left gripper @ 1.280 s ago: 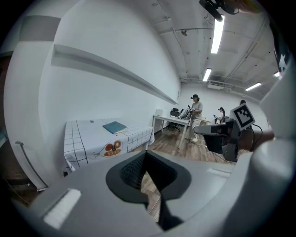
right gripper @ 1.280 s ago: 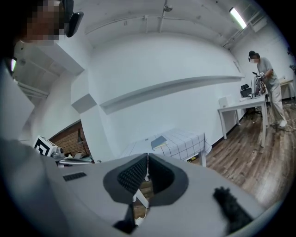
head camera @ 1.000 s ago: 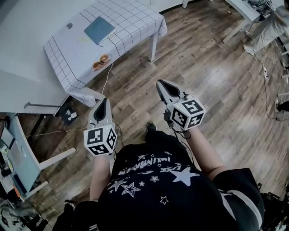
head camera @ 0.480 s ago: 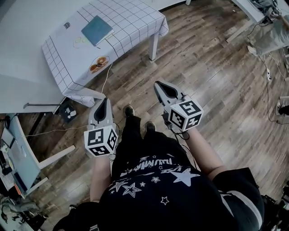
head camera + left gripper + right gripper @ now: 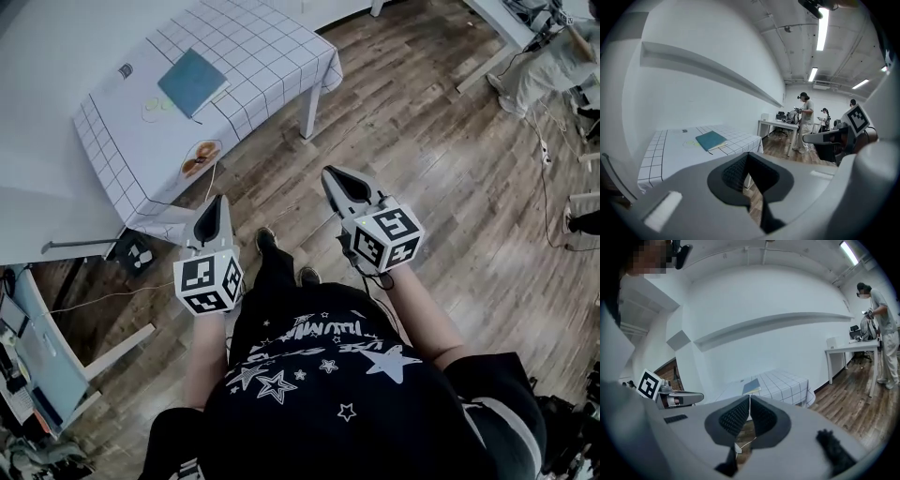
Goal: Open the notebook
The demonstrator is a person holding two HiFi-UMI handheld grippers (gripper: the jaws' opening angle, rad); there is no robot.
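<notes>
Nearest: read the left gripper [image 5: 747,154] as fully closed, pads meeting, nothing between the jaws, nothing touched. Read the right gripper [image 5: 749,397] the same way: closed, empty. From the head view, placed both low over the wood floor [image 5: 412,141], tips toward the table [image 5: 308,111]. Further off: noted a checked cloth [image 5: 253,56] draped over that table, well apart from either gripper. Farthest: located the notebook [image 5: 192,82] lying flat and shut about mid-table, teal cover up. Judged thin and light, cover fairly stiff yet smooth, so likely to skate on the cloth under a sideways push. Spotted a pale strip [image 5: 719,146] along the side nearer the grippers, probably the page edges; would expect the cover's free edge there and the spine opposite. Would pin the spine side down with one closed gripper and hook or pinch the cover's free edge with the other. Opening not yet started.
</notes>
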